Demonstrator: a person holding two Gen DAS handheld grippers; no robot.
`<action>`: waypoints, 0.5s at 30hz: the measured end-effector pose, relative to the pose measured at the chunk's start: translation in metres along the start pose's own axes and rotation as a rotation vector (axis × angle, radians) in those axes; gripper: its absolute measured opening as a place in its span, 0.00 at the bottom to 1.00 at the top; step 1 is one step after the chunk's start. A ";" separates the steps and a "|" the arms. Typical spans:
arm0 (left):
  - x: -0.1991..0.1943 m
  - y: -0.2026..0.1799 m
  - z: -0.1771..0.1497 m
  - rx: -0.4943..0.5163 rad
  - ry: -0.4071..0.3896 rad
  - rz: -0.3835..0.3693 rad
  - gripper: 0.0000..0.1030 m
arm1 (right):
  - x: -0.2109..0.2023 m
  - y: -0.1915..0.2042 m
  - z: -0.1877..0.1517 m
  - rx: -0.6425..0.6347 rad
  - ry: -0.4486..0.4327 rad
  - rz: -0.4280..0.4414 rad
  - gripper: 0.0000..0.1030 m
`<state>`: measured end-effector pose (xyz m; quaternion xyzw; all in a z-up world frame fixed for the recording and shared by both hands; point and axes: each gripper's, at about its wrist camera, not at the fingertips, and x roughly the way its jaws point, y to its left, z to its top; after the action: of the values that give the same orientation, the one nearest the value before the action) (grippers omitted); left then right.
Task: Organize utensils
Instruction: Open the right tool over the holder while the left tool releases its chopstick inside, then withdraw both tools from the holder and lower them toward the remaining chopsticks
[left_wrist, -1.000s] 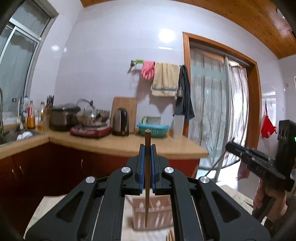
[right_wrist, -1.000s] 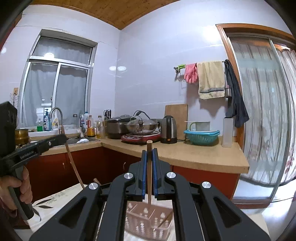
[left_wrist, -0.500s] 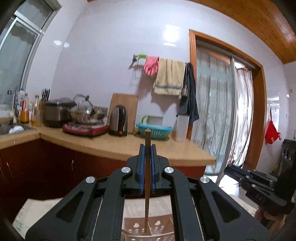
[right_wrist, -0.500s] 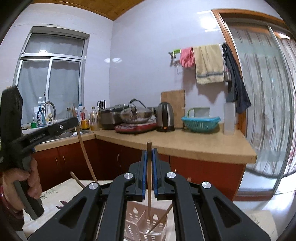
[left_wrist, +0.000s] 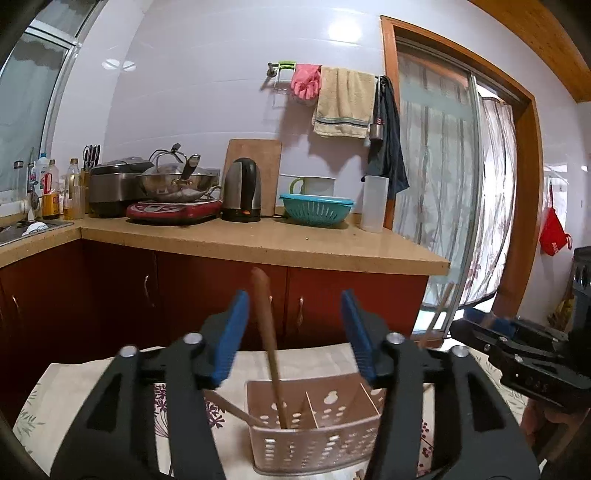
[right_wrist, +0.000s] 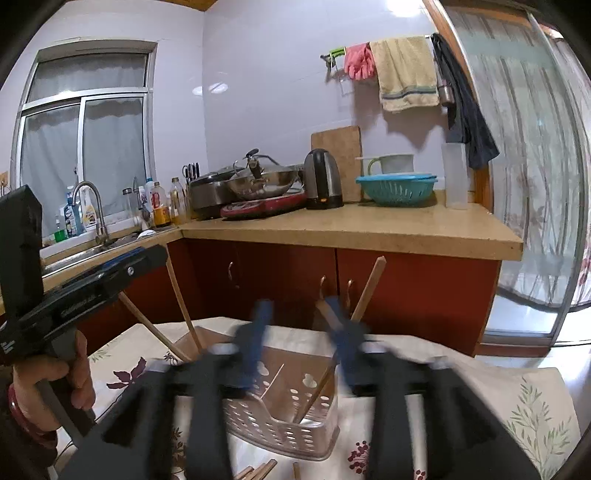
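Cloth-covered bench (left_wrist: 85, 387) with a leaf-and-flower print carries the pale pink perforated caddy (left_wrist: 314, 443), a plastic utensil holder split into compartments by thin dividers. Left tongs (left_wrist: 291, 332) stand apart above the caddy, their jaws having just been opening; a brown chopstick (left_wrist: 267, 332) rises between the blue pads, clear of both, tilted slightly, its lower end down in the caddy's left compartment. Right tongs (right_wrist: 299, 339) are also parted and blurred, jaws having just been opening, and a second chopstick (right_wrist: 365, 291) leans up and to the right out of the caddy's (right_wrist: 280, 428) right compartment, passing close by the right pad; whether it touches is unclear through the blur. Only the right wrist view shows the left tongs from the side, the hand (right_wrist: 55, 380) gripping their handle left of the caddy, two more sticks (right_wrist: 177, 295) slanting out of the caddy's left end, and loose chopsticks (right_wrist: 258, 470) lying on the cloth in front of the caddy. Only the left wrist view shows the right tongs' black body to the right of the caddy.
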<state>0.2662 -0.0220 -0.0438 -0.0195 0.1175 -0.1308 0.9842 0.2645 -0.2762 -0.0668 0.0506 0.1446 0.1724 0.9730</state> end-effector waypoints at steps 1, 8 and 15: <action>-0.003 -0.001 0.000 0.002 -0.001 0.002 0.63 | -0.005 0.002 0.001 -0.006 -0.013 -0.006 0.50; -0.032 -0.008 -0.002 0.018 0.009 -0.001 0.76 | -0.038 0.008 0.011 -0.043 -0.061 -0.042 0.65; -0.073 -0.014 -0.017 0.029 0.019 0.006 0.77 | -0.082 0.012 0.006 -0.050 -0.090 -0.069 0.65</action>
<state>0.1903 -0.0160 -0.0433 -0.0036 0.1251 -0.1299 0.9836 0.1887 -0.2940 -0.0382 0.0292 0.0979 0.1399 0.9849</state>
